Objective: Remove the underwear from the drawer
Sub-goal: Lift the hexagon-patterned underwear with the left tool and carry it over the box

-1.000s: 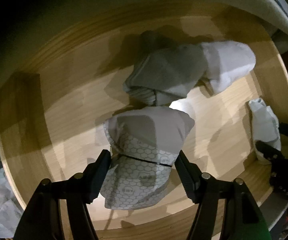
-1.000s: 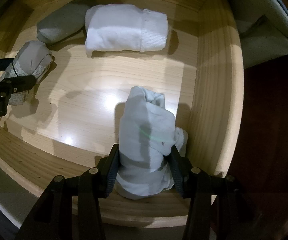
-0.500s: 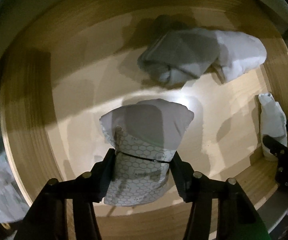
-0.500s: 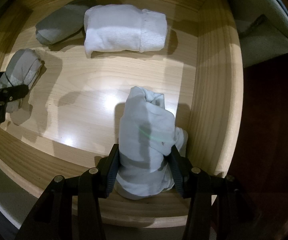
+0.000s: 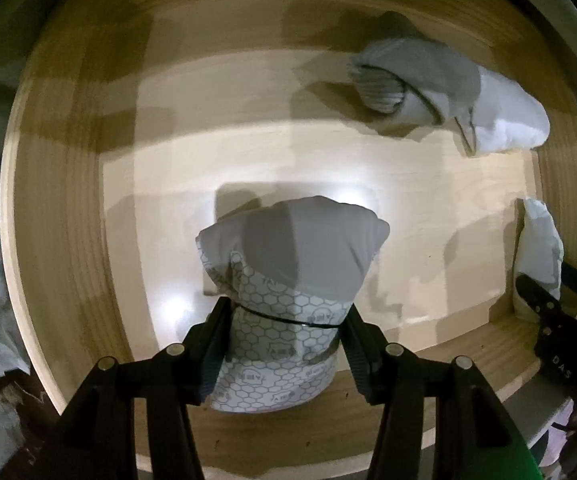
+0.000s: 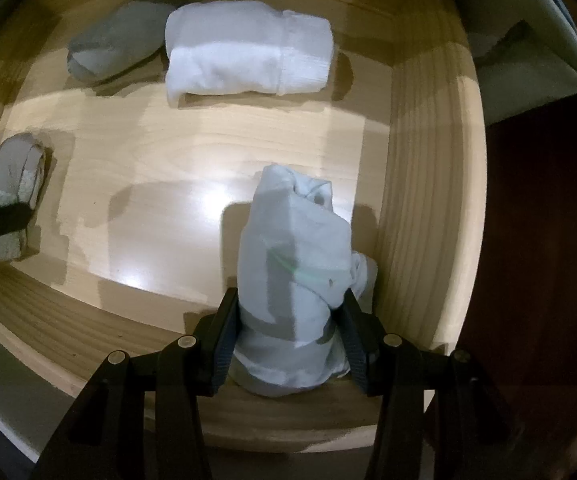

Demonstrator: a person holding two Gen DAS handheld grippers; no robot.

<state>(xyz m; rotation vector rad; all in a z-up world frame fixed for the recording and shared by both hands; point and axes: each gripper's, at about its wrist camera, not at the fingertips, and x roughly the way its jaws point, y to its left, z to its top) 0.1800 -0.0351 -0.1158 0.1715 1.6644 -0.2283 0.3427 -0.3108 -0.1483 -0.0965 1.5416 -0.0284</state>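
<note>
Left hand-held gripper [image 5: 284, 344] grasps patterned roll [image 5: 288, 280] | right hand-held gripper [image 6: 288, 332] grasps pale roll [image 6: 296, 280]

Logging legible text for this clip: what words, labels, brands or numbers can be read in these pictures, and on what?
"DAS": white letters on the black right gripper, at the right edge of the left wrist view; the word looks cut off.
Small round logos in the honeycomb print of the grey roll held in the left gripper: too small and blurred to read.
White roll, dark grey roll, pale roll, drawer: no text.
</note>
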